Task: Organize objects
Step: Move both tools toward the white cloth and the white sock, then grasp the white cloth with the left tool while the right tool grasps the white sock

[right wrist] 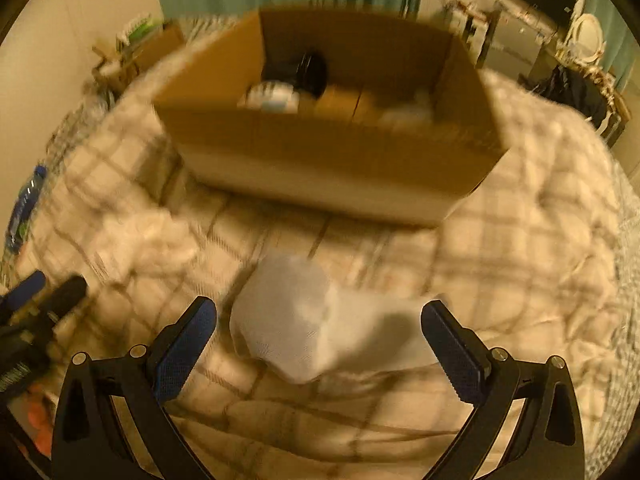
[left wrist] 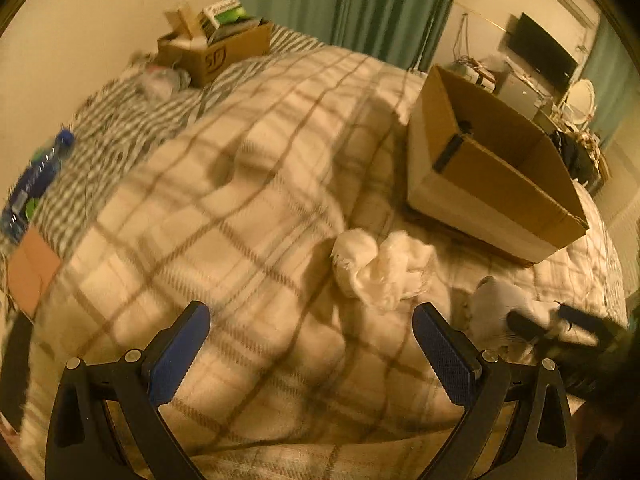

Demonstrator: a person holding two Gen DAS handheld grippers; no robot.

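Observation:
A white sock (right wrist: 292, 320) lies on the plaid blanket between the open jaws of my right gripper (right wrist: 320, 316); it also shows in the left wrist view (left wrist: 496, 304), with the right gripper (left wrist: 560, 320) over it. A crumpled cream cloth (left wrist: 380, 268) lies just ahead of my left gripper (left wrist: 312, 320), which is open and empty; the cloth also shows blurred in the right wrist view (right wrist: 148, 240). An open cardboard box (right wrist: 332, 136) stands beyond the sock and holds a dark object (right wrist: 308, 68) and pale items; it also shows in the left wrist view (left wrist: 500, 184).
A second cardboard box (left wrist: 216, 48) full of items stands at the bed's far left. A blue water bottle (left wrist: 36, 180) lies at the left edge by the wall. Green curtains (left wrist: 360, 0) hang behind. A desk with a monitor (left wrist: 540, 48) is at right.

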